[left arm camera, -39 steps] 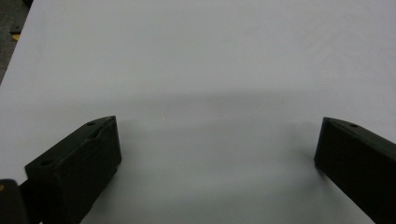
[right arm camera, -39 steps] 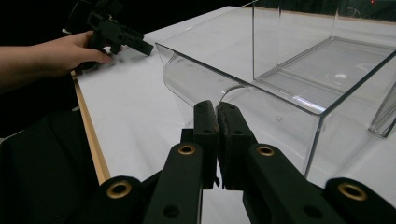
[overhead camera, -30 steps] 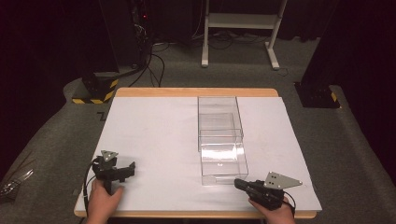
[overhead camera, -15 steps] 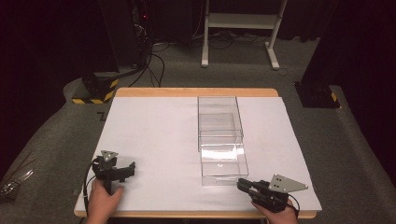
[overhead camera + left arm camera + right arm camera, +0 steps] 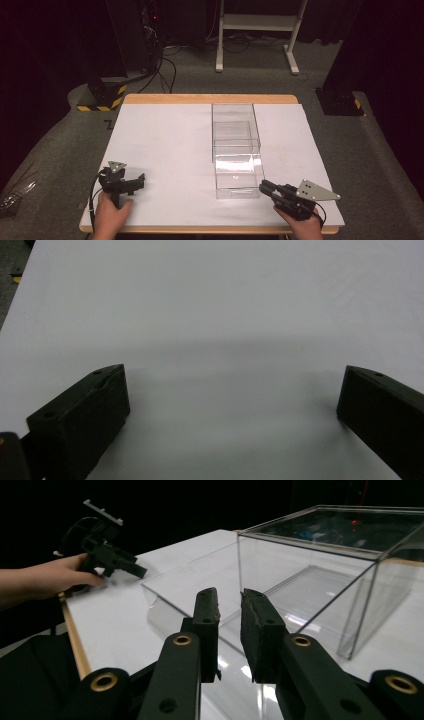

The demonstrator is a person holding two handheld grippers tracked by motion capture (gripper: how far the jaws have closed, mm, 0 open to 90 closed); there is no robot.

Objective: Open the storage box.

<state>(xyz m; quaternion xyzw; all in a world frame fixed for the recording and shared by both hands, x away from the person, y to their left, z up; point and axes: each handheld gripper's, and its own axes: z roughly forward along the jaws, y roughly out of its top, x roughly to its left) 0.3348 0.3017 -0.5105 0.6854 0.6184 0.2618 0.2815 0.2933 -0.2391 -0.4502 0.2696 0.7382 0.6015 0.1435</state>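
Note:
A clear plastic box (image 5: 234,127) lies on the white table (image 5: 160,135), and its clear drawer (image 5: 238,176) is pulled out toward me. My right gripper (image 5: 264,186) rests at the near right, its tips just beside the drawer's front right corner. In the right gripper view its jaws (image 5: 230,596) have just been opening: a narrow gap, nothing between them, with the drawer (image 5: 175,592) and box (image 5: 320,565) beyond. My left gripper (image 5: 140,180) sits at the near left, held by a hand. Its jaws (image 5: 232,377) stand wide open over bare white table.
The table's wooden edge (image 5: 200,230) runs along the front. Behind the table on the floor stand a white frame (image 5: 260,30), a black and yellow base (image 5: 102,97) with cables, and a black base (image 5: 340,102) at the right.
The right gripper's jaws have parted slightly, and its tips have slid a little to the right, away from the drawer front. The left gripper has kept still.

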